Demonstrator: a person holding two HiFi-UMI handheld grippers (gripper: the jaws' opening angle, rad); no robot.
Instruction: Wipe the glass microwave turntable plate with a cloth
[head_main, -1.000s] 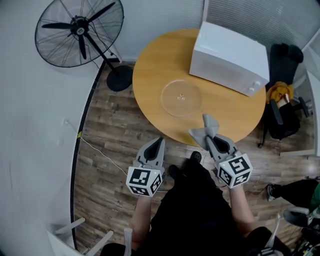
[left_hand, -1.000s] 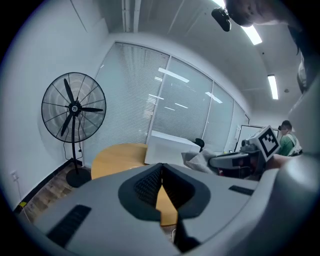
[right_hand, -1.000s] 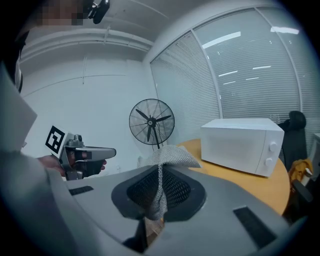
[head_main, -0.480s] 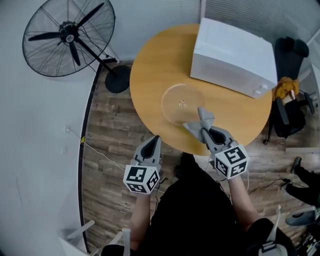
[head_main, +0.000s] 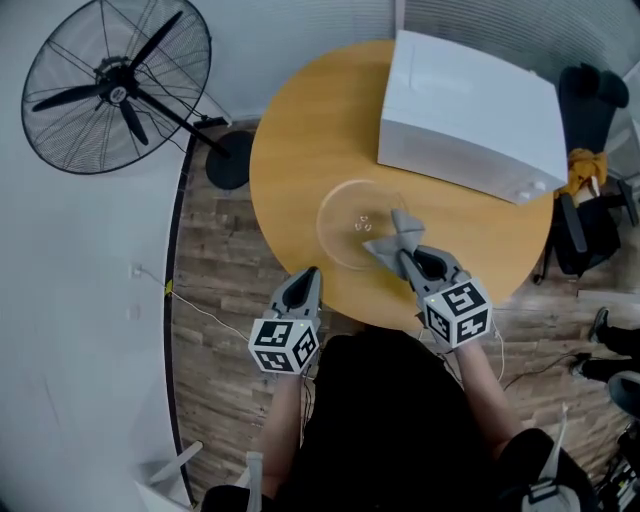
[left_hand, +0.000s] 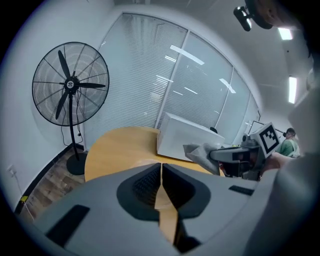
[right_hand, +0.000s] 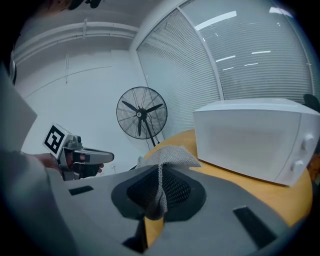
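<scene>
The clear glass turntable plate lies flat on the round wooden table, in front of the microwave. My right gripper is shut on a grey cloth, which hangs over the plate's near right rim. In the right gripper view the cloth is pinched between the jaws and bunches up above them. My left gripper is shut and empty, its tip over the table's near edge, left of the plate. The left gripper view shows its jaws closed together, with the cloth off to the right.
A white microwave stands at the back right of the table. A black pedestal fan stands on the wooden floor to the left. A dark chair with bags is at the right. White blinds cover the windows behind.
Both grippers have moved forward toward the table. The cloth has gone from off the table's edge to over the plate's near rim. The left gripper's tip has reached the table's edge.
</scene>
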